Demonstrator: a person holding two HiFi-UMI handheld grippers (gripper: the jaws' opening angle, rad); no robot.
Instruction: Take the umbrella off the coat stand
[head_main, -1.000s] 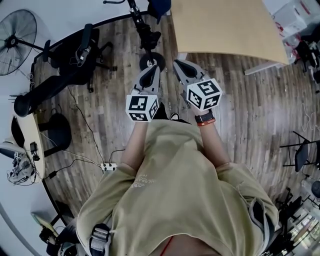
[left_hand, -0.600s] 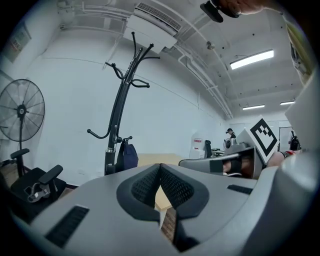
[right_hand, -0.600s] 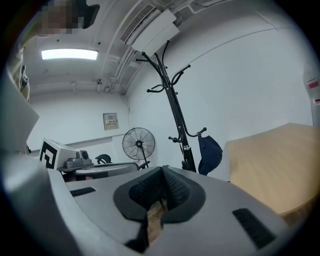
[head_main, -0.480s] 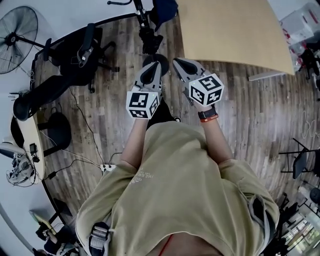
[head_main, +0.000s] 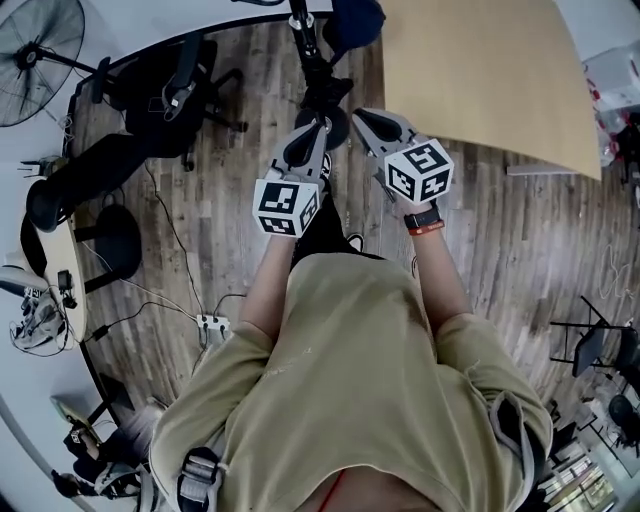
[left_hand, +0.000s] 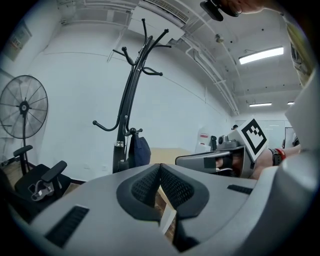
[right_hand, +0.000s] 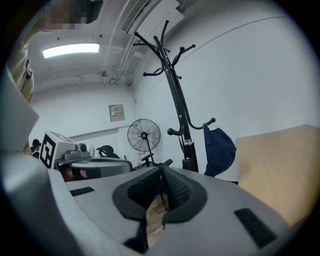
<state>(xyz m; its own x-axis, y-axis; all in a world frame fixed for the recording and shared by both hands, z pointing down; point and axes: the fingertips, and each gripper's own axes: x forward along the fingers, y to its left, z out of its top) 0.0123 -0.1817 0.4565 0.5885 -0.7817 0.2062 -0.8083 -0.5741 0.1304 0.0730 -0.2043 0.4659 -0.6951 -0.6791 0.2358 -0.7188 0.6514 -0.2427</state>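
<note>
A black coat stand rises ahead against the white wall, and its round base lies just beyond both grippers' tips. A black folded umbrella with a silver ring hangs close along the pole, below a low hook. My left gripper is shut and holds nothing. It points at the stand, still short of it. My right gripper is beside it. Its jaws are opening, with the tips barely parted and nothing between them.
A navy bag hangs on the stand beside the umbrella. A light wooden table stands to the right. A black office chair and a floor fan are on the left. Cables and a power strip lie on the wooden floor.
Both grippers have moved forward toward the coat stand, and its base now sits right at their tips in the head view. Neither gripper has taken hold of anything.
</note>
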